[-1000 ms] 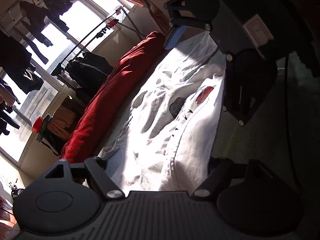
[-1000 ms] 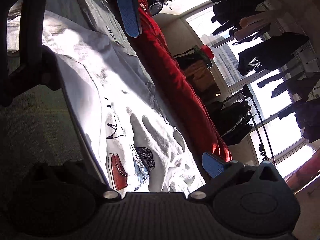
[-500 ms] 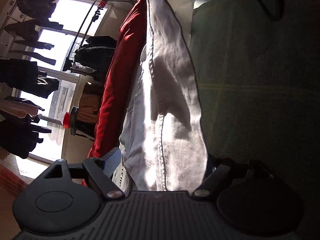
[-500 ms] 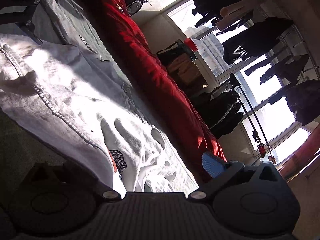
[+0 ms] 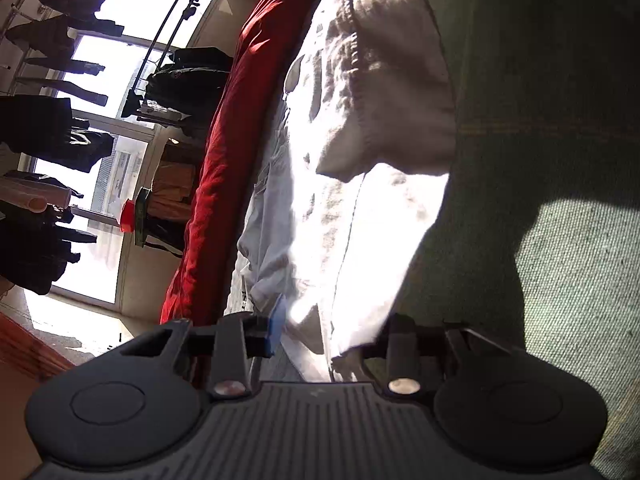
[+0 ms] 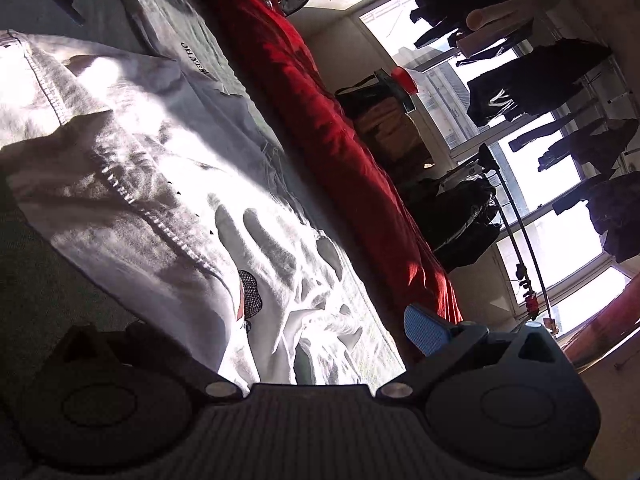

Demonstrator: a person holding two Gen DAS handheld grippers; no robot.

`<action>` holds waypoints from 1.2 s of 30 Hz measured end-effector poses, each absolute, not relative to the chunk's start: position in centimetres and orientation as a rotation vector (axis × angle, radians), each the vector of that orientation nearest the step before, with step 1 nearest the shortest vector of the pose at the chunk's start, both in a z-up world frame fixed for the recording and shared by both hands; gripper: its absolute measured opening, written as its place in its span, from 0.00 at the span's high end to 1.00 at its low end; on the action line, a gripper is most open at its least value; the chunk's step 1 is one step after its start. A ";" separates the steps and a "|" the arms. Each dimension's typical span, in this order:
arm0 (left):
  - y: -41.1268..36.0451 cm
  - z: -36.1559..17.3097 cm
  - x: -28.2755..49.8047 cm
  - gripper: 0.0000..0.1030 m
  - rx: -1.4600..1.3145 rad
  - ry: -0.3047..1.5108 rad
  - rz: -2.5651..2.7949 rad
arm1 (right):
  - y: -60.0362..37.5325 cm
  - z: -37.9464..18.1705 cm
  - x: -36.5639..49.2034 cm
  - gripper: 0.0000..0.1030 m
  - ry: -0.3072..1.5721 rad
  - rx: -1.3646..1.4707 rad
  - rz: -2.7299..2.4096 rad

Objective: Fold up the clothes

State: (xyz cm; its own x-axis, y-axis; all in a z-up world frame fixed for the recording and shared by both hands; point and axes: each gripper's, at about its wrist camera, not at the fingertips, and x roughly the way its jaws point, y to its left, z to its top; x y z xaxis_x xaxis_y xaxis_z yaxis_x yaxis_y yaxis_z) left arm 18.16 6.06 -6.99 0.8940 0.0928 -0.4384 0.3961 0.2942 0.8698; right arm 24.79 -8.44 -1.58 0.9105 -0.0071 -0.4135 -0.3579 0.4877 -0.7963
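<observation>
White T-shirt (image 5: 384, 128) spread on a green-grey surface (image 5: 552, 160), partly folded: one stitched hem edge is turned over onto the body of the garment, beside the red blanket (image 5: 236, 140) that runs along its far side. A small shoe print (image 6: 250, 294) shows at the fold in the right wrist view. A grey garment with dark lettering (image 6: 192, 60) lies between the T-shirt and the red blanket. Left tool (image 5: 328, 334): fingers part-way apart with the T-shirt's bright edge lying between them; whether they pinch the cloth cannot be told. Right tool (image 6: 304, 356): fingers spread wide over the T-shirt's wrinkled lower part, gripping nothing. Beyond the red blanket, dark clothes (image 6: 528, 76) hang before sunlit windows (image 6: 560, 232).
</observation>
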 end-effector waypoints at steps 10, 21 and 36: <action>7.8 -3.5 17.5 0.89 1.196 0.456 -0.196 | -8.6 -0.9 24.7 0.03 0.446 -0.998 0.230; 7.9 -2.9 17.4 0.97 1.193 0.462 -0.229 | -8.2 -1.2 24.6 0.86 0.650 -0.899 0.397; 9.0 -0.3 14.0 0.98 1.337 0.449 -0.552 | -10.1 3.6 23.8 0.95 0.933 -0.811 0.864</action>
State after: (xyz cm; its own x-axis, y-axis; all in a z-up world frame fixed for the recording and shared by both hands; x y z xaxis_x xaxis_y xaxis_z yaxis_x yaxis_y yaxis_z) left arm 14.00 9.01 -0.28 0.7916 -0.1169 -0.5997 0.6109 0.1389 0.7794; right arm 23.83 -10.12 3.61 0.3332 0.2601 -0.9063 -0.8836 0.4214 -0.2039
